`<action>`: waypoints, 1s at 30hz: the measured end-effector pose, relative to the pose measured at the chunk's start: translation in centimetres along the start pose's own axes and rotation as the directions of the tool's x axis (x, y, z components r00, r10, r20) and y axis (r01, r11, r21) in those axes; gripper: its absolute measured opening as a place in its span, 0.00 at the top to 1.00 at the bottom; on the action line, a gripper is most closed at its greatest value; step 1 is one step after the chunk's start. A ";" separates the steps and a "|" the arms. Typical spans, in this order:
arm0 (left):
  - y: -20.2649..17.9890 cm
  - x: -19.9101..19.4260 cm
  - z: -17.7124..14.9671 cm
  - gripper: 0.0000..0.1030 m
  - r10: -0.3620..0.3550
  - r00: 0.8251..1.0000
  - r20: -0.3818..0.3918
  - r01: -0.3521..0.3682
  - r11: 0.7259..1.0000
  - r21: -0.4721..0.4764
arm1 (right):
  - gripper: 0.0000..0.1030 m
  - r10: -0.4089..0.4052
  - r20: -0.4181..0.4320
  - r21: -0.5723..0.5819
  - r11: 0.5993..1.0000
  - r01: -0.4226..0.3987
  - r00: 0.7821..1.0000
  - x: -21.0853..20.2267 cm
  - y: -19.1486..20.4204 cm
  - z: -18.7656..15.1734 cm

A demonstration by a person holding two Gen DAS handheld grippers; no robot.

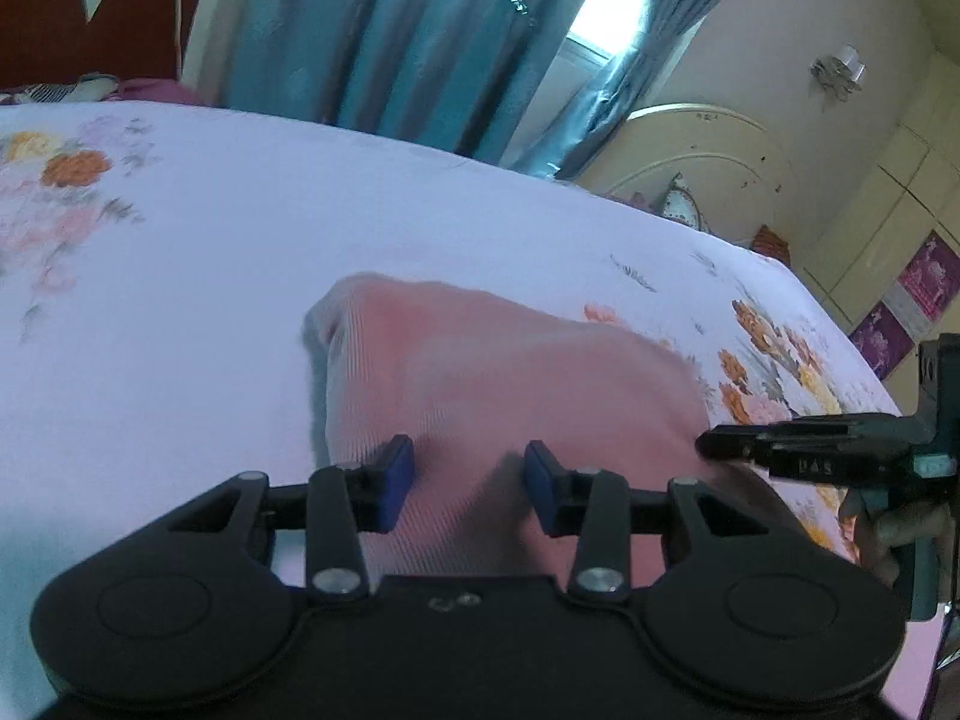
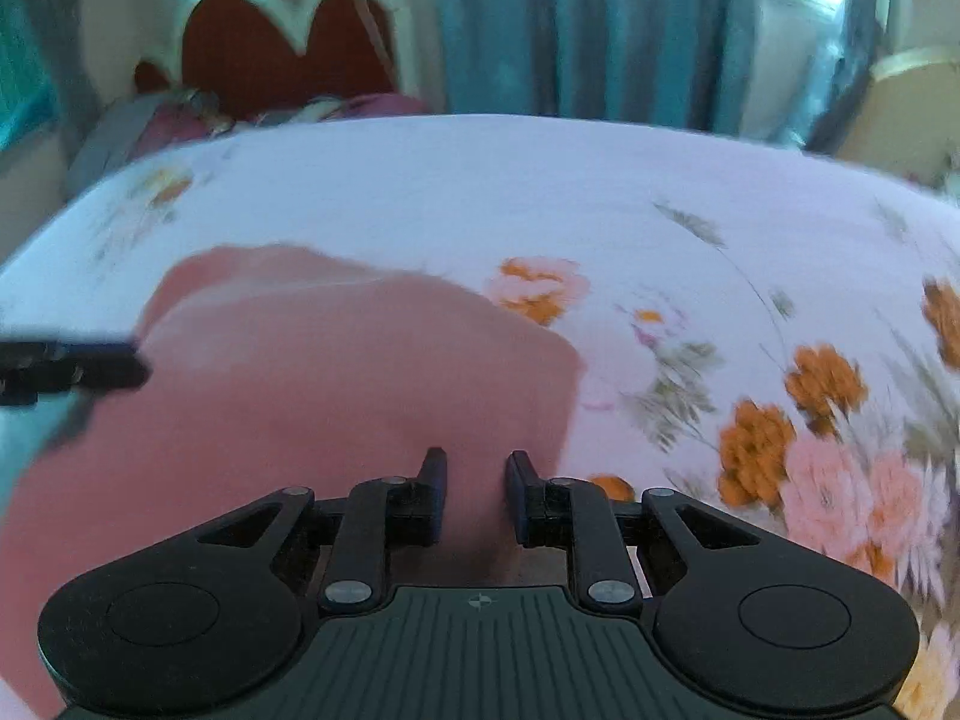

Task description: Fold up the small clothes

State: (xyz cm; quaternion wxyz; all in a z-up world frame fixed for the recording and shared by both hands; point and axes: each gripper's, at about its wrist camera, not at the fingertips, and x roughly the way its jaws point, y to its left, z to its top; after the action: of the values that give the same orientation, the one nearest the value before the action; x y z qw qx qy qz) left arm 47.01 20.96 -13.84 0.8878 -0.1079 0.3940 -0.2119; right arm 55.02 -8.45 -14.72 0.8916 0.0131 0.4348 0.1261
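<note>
A pink ribbed garment lies on the white floral bedsheet. My left gripper is open, its blue pads low over the garment's near edge, nothing between them. My right gripper is open too, jaws a little apart over the garment's near right part. The right gripper's fingers show at the garment's right edge in the left wrist view. The left gripper's fingers show at the garment's left edge in the right wrist view.
The bedsheet has orange and pink flower prints. A red heart-shaped headboard and pillows stand at the far end. Teal curtains hang behind the bed. A cream cabinet stands past the bed's right edge.
</note>
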 end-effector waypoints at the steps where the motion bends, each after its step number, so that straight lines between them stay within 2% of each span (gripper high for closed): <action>1: -0.2 -0.7 -0.3 0.61 0.018 1.000 0.010 -0.018 1.000 0.013 | 0.81 -0.018 0.015 -0.018 1.000 0.018 1.000 -0.7 0.1 0.0; 3: -0.3 -2.2 -0.6 0.60 0.037 0.998 0.050 -0.036 0.999 -0.021 | 0.81 0.053 0.065 -0.016 0.999 -0.052 0.996 -2.9 0.0 -0.3; 5: 0.0 -3.6 -1.8 0.49 0.061 0.995 0.082 -0.056 0.997 -0.055 | 0.81 0.122 0.084 0.007 0.992 -0.123 0.989 -4.4 -0.4 -1.1; 7: 0.1 -3.6 -2.6 0.42 0.106 0.994 0.024 -0.103 0.992 -0.078 | 0.80 0.149 0.052 0.054 0.987 -0.152 0.987 -4.8 -1.3 -2.2; 8: 0.0 -3.4 -3.4 0.41 0.131 0.991 -0.006 -0.131 0.989 -0.069 | 0.80 0.151 0.026 0.084 0.985 -0.153 0.988 -4.5 -2.0 -2.7; 10: 0.1 -4.6 -4.2 0.43 0.117 0.993 0.021 -0.114 0.987 -0.109 | 0.53 0.123 0.024 0.135 0.983 -0.125 0.992 -4.6 -3.2 -3.6; 11: -0.1 -5.4 -4.4 0.45 0.107 0.993 0.039 -0.102 0.987 -0.125 | 0.53 0.127 0.044 0.149 0.980 -0.132 0.991 -5.2 -3.6 -4.0; 14: -1.2 -6.8 -4.7 0.45 0.102 0.993 0.068 -0.093 0.988 -0.122 | 0.53 0.226 0.092 0.172 0.956 -0.239 0.970 -7.5 -3.9 -4.6; 15: -1.5 -6.6 -5.0 0.46 0.103 0.994 0.045 -0.097 0.988 -0.120 | 0.53 0.260 0.089 0.151 0.951 -0.271 0.962 -8.0 -3.6 -4.8; 17: -2.1 -5.7 -5.9 0.45 0.150 0.989 -0.007 -0.150 0.984 -0.101 | 0.53 0.292 0.044 0.079 0.952 -0.294 0.955 -8.4 -2.1 -5.5; 18: -2.2 -5.6 -6.5 0.43 0.163 0.987 -0.011 -0.163 0.981 -0.109 | 0.53 0.296 0.007 0.034 0.955 -0.296 0.955 -8.1 -1.5 -6.2; 20: -2.0 -6.0 -7.2 0.42 0.164 0.986 -0.010 -0.163 0.973 -0.166 | 0.56 0.167 -0.040 -0.016 0.986 -0.168 0.985 -7.1 -1.4 -7.6; 23: -3.3 -6.9 -8.0 0.42 0.208 0.978 -0.015 -0.208 0.968 -0.138 | 0.56 0.150 -0.001 0.093 0.984 -0.149 0.989 -7.8 -3.1 -8.7; 24: -3.8 -7.1 -8.4 0.42 0.224 0.974 -0.025 -0.225 0.967 -0.122 | 0.64 0.118 0.024 0.067 0.991 -0.119 0.993 -8.5 -2.6 -8.7; 25: -4.0 -7.3 -8.9 0.43 0.233 0.972 -0.032 -0.236 0.965 -0.116 | 0.72 0.055 0.047 0.033 0.998 -0.056 0.997 -9.1 -2.0 -8.9; 26: -4.2 -7.4 -9.5 0.43 0.243 0.969 -0.042 -0.246 0.963 -0.114 | 0.72 0.020 0.068 0.032 0.999 -0.023 0.997 -9.7 -2.0 -9.0; 28: -5.0 -8.1 -10.7 0.43 0.268 0.962 -0.048 -0.272 0.956 -0.106 | 0.72 0.079 0.093 0.116 0.989 -0.090 0.992 -10.9 -2.9 -9.2; 30: -6.1 -9.2 -11.5 0.45 0.289 0.957 -0.039 -0.291 0.951 -0.106 | 0.71 0.143 0.102 0.137 0.978 -0.156 0.984 -12.2 -3.2 -9.6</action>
State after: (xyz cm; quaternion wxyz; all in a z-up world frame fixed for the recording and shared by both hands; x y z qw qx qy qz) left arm 31.17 19.51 -13.28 0.8974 -0.0954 0.4268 -0.0582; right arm 41.04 -15.21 -11.72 0.8952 0.1161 0.3992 0.1604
